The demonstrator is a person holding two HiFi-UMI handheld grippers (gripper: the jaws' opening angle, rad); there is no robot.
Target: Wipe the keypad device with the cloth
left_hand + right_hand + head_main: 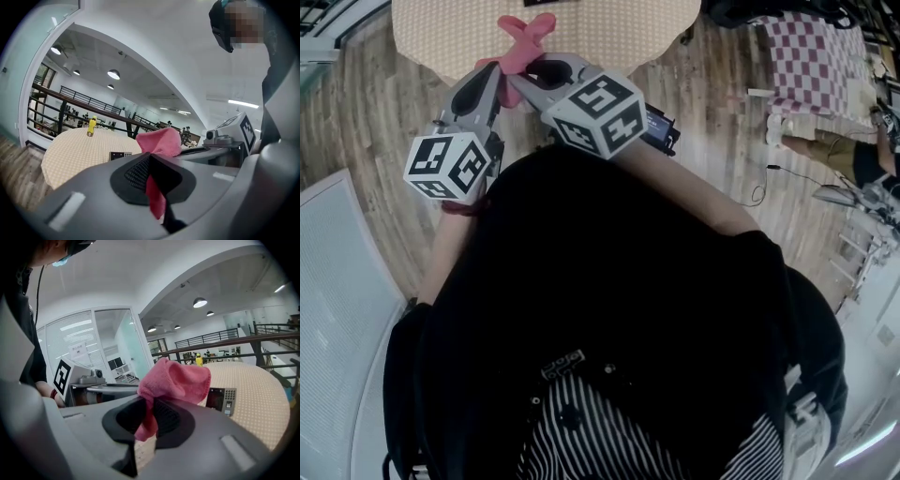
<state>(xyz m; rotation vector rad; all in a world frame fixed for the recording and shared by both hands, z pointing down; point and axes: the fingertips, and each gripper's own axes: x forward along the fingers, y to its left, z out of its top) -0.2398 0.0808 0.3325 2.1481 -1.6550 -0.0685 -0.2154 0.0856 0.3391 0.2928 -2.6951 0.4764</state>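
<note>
A pink cloth is bunched between both grippers, which I hold close to my chest in front of the round table. My left gripper is shut on the cloth, with a strip hanging down between its jaws. My right gripper is shut on the same cloth from the other side. The keypad device lies flat on the table beyond the cloth, with a dark screen and a grey keypad. It shows small in the left gripper view. The head view does not show it.
A yellow bottle stands at the far side of the table's beige dotted cover. The floor is wooden. A glass partition is at my left, and a checked cloth lies to my right.
</note>
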